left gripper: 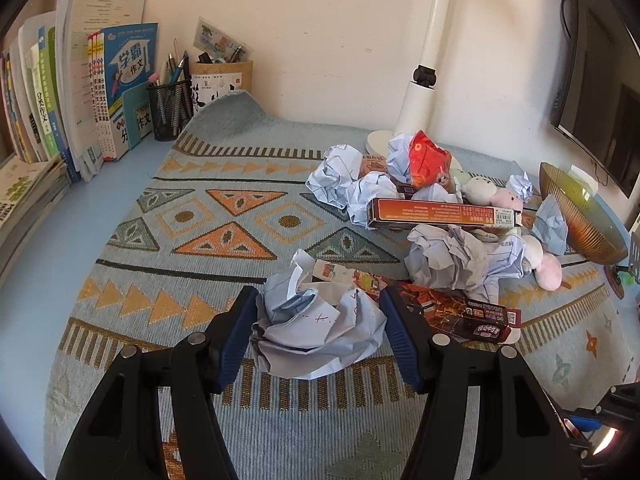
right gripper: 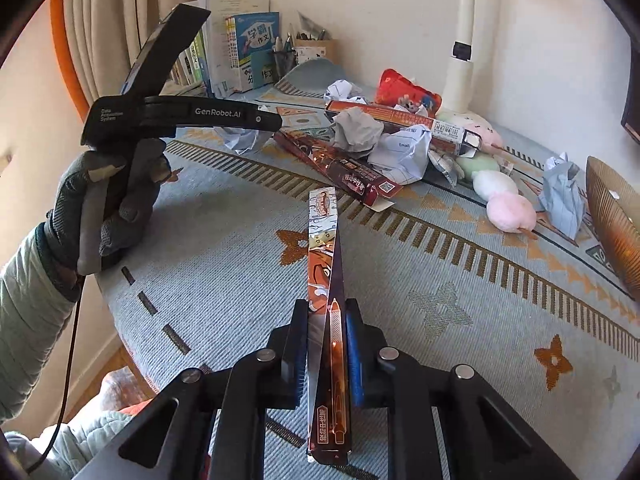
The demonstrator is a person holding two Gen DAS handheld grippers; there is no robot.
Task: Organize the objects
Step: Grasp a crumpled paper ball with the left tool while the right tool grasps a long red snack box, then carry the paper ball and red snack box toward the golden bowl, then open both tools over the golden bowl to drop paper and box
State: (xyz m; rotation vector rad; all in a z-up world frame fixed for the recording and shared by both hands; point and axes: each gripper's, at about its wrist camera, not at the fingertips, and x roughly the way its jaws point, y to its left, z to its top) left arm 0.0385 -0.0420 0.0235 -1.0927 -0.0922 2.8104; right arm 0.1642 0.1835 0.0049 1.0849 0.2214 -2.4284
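Observation:
My left gripper [left gripper: 318,312] has its jaws around a crumpled ball of lined paper [left gripper: 316,332] on the patterned cloth and is closed on it. In the right wrist view the left gripper [right gripper: 276,122] is held by a gloved hand over a paper ball [right gripper: 240,140]. My right gripper [right gripper: 326,312] is shut on a long thin orange-brown pen box [right gripper: 326,264], held above the cloth. A pile of crumpled papers [left gripper: 452,256], a long orange box [left gripper: 444,213], a dark printed box [left gripper: 468,312], a red packet [left gripper: 428,158] and plush toys [left gripper: 546,268] lies at the right.
Books [left gripper: 120,88] and pen holders [left gripper: 170,108] stand at the back left by the wall. A white lamp post [left gripper: 424,80] rises at the back. An amber ribbed glass bowl [left gripper: 580,212] sits at the far right near a monitor [left gripper: 600,80].

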